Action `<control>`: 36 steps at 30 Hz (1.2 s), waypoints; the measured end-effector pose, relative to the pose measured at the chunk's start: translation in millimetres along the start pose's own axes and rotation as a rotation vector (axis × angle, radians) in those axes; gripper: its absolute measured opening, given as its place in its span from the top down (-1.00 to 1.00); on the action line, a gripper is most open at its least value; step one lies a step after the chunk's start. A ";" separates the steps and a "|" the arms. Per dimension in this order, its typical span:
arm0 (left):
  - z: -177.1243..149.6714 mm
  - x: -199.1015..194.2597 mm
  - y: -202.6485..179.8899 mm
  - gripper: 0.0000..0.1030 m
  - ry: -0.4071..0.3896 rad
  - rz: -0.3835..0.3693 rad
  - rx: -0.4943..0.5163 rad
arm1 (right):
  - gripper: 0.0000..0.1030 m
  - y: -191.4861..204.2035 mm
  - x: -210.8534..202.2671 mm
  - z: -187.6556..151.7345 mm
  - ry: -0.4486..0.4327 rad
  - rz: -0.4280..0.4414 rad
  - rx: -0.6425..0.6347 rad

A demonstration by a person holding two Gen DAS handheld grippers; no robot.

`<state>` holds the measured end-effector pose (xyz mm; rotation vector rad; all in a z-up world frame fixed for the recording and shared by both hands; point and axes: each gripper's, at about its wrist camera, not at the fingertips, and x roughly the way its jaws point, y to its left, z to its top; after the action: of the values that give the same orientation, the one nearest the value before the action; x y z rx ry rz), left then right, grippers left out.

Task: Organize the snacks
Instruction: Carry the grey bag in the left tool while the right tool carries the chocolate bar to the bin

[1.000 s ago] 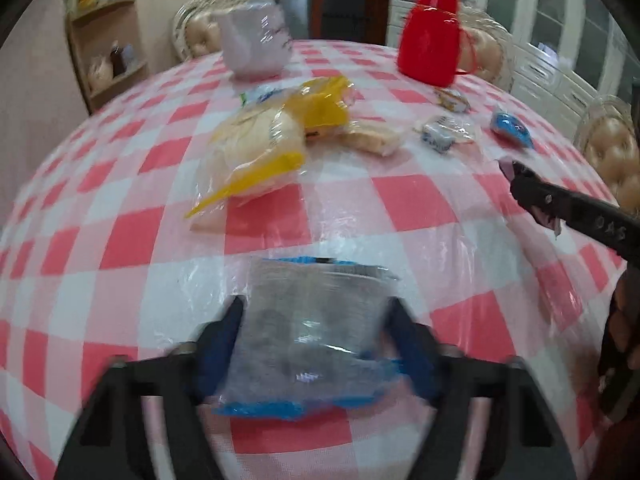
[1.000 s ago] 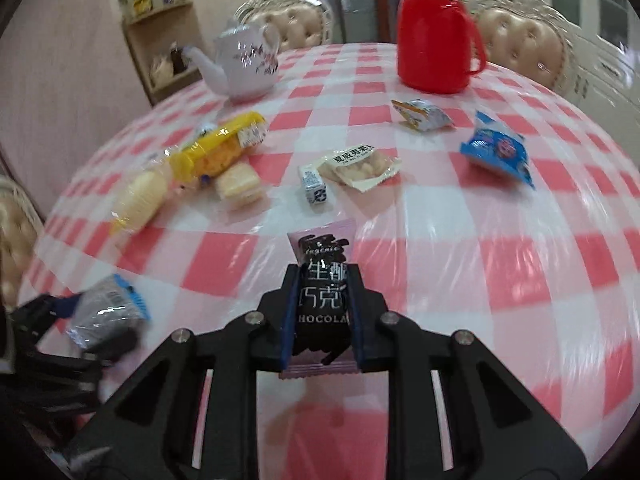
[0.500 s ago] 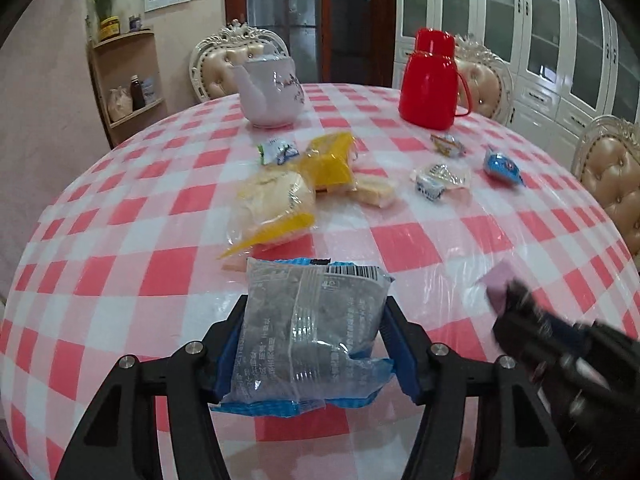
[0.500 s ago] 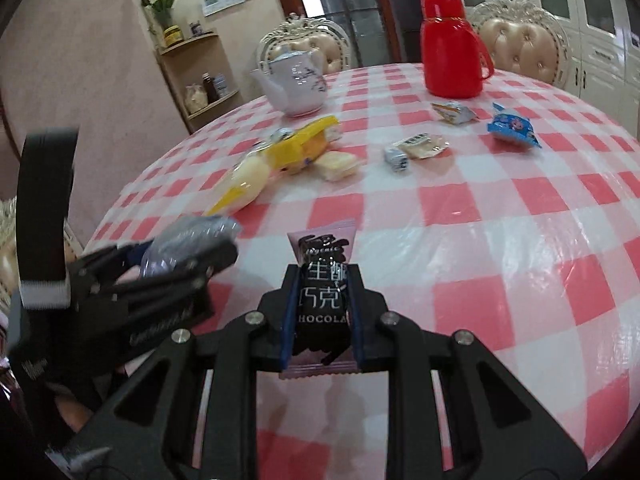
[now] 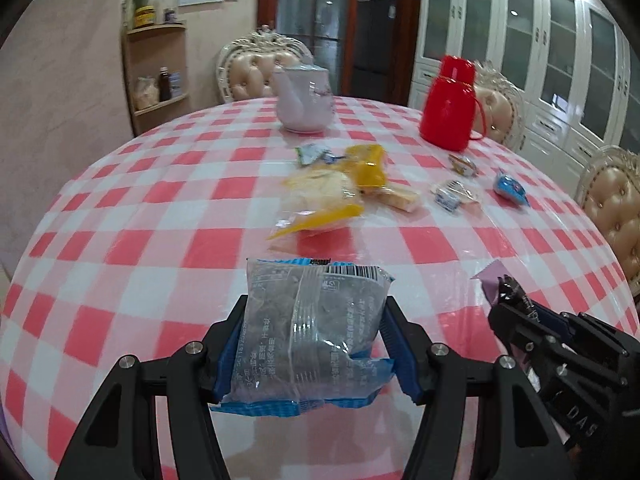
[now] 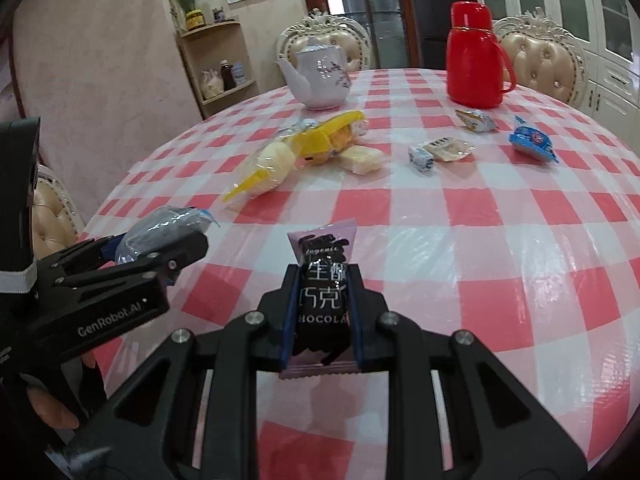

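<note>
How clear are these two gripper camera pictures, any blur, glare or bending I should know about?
Left wrist view: the far red thermos and teapot are slightly smeared, the held clear snack packet is sharp, and fisheye bulges the checked tablecloth. Right wrist view: sharp overall, white glare on the plastic cover beside the chocolate bar, dark vignette at the corners.

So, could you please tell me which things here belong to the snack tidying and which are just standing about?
Part of the job:
- grey packet in the left hand-held gripper
- chocolate bar in the right hand-held gripper
- yellow packets
- blue packet

Just standing about:
- teapot
- red flask
- chairs
</note>
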<state>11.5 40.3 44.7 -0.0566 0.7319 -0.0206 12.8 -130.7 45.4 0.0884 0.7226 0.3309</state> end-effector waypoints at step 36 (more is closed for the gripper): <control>-72.5 -105.5 164.2 -0.23 -0.069 0.281 -0.212 | 0.50 180.6 15.7 -44.5 0.112 0.361 -0.194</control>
<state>-115.7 205.1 51.6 -0.1557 0.6657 0.3260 -53.9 43.5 36.9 0.0157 0.7816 0.7542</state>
